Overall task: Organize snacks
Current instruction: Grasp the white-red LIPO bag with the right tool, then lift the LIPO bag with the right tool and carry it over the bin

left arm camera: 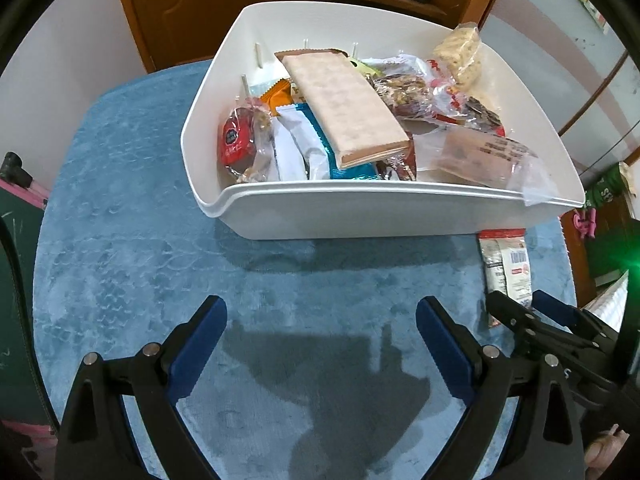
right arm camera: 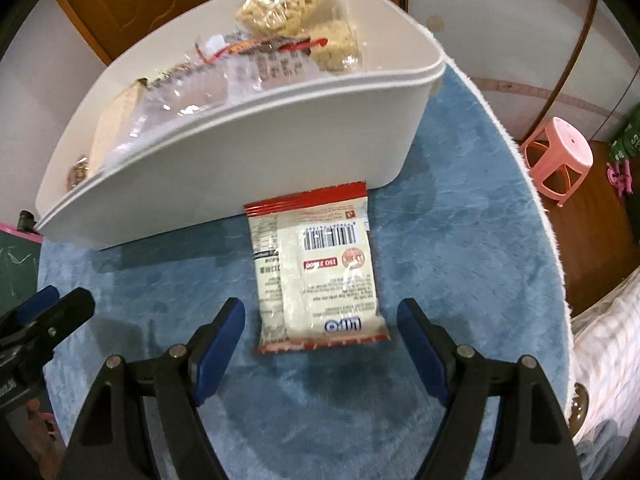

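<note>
While the white plastic bin [left arm camera: 360,216] heaped with wrapped snacks stands on the blue plush-covered counter [left arm camera: 132,208], one white snack packet with red ends [right arm camera: 316,276] lies flat on the plush outside it, its far end just beside the bin's near wall. Right tool [right arm camera: 320,320] hangs above that packet, jaws apart, pads clear of it on either side. Left tool [left arm camera: 320,320] is likewise spread over bare plush, holding nothing. A pink plastic stool [right arm camera: 558,160] stands on the wooden floor beyond the counter's edge.
</note>
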Tool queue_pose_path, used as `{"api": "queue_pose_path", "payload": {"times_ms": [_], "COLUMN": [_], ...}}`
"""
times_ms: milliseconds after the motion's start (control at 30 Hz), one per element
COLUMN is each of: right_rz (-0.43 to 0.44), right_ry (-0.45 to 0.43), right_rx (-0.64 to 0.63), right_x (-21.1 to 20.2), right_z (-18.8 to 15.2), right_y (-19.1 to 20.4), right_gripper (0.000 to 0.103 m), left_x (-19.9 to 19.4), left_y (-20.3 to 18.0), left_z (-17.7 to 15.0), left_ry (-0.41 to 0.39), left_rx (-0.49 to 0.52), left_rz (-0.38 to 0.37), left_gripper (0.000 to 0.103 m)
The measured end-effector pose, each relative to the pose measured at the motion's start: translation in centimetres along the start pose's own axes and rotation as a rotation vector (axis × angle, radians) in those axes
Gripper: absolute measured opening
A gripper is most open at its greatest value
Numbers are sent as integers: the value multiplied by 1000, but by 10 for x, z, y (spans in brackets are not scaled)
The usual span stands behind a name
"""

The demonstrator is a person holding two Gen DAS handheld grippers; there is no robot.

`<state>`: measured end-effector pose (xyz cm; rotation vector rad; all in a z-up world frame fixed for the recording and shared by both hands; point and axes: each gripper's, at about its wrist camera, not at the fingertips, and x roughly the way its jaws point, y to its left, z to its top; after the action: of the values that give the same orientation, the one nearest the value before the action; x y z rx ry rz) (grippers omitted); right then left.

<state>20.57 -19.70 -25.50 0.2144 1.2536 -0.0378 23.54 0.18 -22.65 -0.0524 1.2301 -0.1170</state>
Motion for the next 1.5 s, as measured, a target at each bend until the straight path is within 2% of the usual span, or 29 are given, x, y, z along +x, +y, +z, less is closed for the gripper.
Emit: {"api": "queue_pose_path", "payload": {"times_ms": [200, 267, 333, 500, 700, 867, 1067, 1300, 1500], "right_rz": [-73, -100, -109, -102, -42, 1, 46, 103, 145], "right_ry": [-29, -41, -53, -51, -32, -56, -96, -212, -337], "right_rx": [-64, -87, -100, -107, -92, -105, -107, -103, -98], "right_x": [7, 8, 5, -2, -20, -49, -83, -142, -200], "right_z": [0, -3, -5, -11, -26, -49, -52, -56, -38], "right_y": [13, 18, 20, 20, 18, 27, 22, 25, 37], "right_gripper": [79, 74, 60, 47, 46, 46, 46, 46, 46], "left_x": [8, 9, 10, 9, -12, -36, -78, -137, -187], "left_y": [6, 9, 10, 7, -8, -22, -19, -16, -23], "left_z": [3, 2, 5, 5, 1, -7, -24, -26, -5], "left_ry": [10, 11, 9, 2, -26, -55, -96, -155, -254], "left_rx": [-8, -11, -14, -9, 17, 46, 58, 65, 78], "left_rz": [4, 8, 11, 15, 15, 11, 22, 39, 33], "left_gripper": [95, 95, 95, 95, 95, 95, 95, 95, 95]}}
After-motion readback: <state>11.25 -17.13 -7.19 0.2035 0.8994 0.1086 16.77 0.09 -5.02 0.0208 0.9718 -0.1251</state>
